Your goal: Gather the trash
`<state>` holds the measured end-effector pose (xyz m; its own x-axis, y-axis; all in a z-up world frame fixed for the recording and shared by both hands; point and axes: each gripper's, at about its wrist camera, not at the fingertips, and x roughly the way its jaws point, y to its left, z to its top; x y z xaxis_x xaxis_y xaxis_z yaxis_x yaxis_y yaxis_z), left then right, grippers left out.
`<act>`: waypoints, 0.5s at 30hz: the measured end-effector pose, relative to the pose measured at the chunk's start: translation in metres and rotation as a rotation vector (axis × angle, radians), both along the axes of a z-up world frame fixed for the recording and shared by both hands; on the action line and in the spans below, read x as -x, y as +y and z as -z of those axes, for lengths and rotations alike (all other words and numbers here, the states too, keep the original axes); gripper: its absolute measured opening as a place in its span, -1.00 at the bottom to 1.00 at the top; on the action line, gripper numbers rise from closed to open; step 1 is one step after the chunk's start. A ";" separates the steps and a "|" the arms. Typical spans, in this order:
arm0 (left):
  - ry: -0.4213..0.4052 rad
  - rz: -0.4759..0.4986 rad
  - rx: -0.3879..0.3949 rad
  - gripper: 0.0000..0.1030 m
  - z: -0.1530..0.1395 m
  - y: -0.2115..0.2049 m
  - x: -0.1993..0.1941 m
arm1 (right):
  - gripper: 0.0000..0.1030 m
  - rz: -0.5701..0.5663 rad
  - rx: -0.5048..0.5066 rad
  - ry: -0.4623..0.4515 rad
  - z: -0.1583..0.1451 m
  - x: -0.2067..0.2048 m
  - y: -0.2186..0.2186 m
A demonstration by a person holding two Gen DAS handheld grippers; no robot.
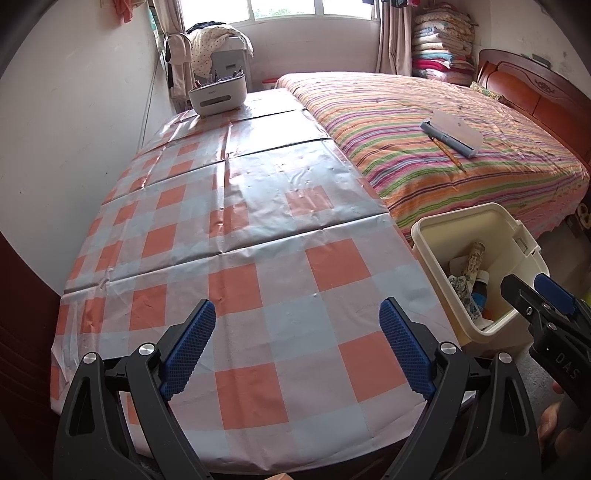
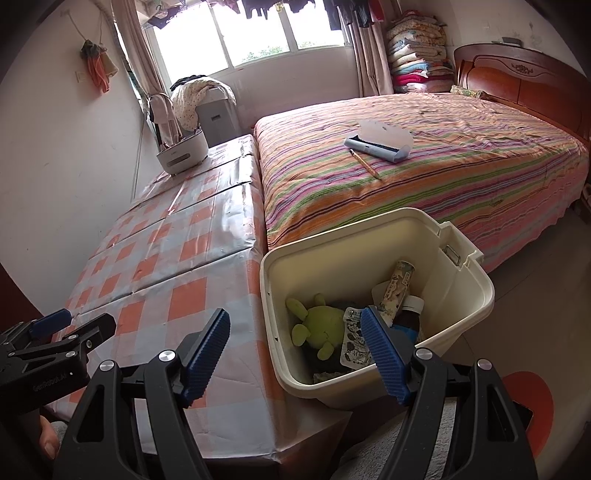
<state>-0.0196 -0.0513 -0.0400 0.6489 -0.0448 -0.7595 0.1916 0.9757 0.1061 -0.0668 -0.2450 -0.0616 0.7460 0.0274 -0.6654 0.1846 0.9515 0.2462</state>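
Over on the left the wall is standing bare but for a bundle of cloth point(image 2: 96, 64) hanging from a hook, and below it the long table point(image 1: 236, 206) is stretching away under its orange-and-pale checked cover, creased and taped in bands — nothing is lying loose on it that I can see, only a white desk organiser point(image 1: 218, 96) with pens sitting at the far end by the window point(image 2: 258, 33). The left gripper point(image 1: 297, 347) is hovering over the near end of that cover with its blue pads wide apart and nothing between them. Moving rightward, the right gripper point(image 2: 303, 358) is hanging over the gap between table edge and bin, its jaws likewise standing apart and empty. The cream bin point(image 2: 476, 295) is sitting on the floor hard against the table's corner, just beside the foot of the bed, and the trash is already lying inside it: a green plush toy point(image 2: 317, 328), a printed wrapper point(image 2: 354, 341), a patterned tube point(image 2: 397, 288) and a dark bottle point(image 2: 410, 317). So the collecting is looking close to done, by my reckoning — the table seems cleared. Further right, the striped bed point(image 2: 461, 173) is still carrying a lint roller point(image 2: 376, 146) and a pencil point(image 2: 365, 165), though whether those count as trash I cannot say. Beyond it folded quilts point(image 2: 417, 51) are stacking up in the corner beside the wooden headboard point(image 2: 524, 77).
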 end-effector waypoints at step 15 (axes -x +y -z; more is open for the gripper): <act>0.000 0.007 0.003 0.85 0.000 -0.004 0.004 | 0.39 -0.003 -0.001 -0.002 0.001 0.002 -0.001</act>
<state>-0.0233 -0.0551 -0.0397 0.6487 -0.0514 -0.7593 0.1983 0.9747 0.1034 -0.0684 -0.2460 -0.0622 0.7471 0.0299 -0.6640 0.1817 0.9517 0.2473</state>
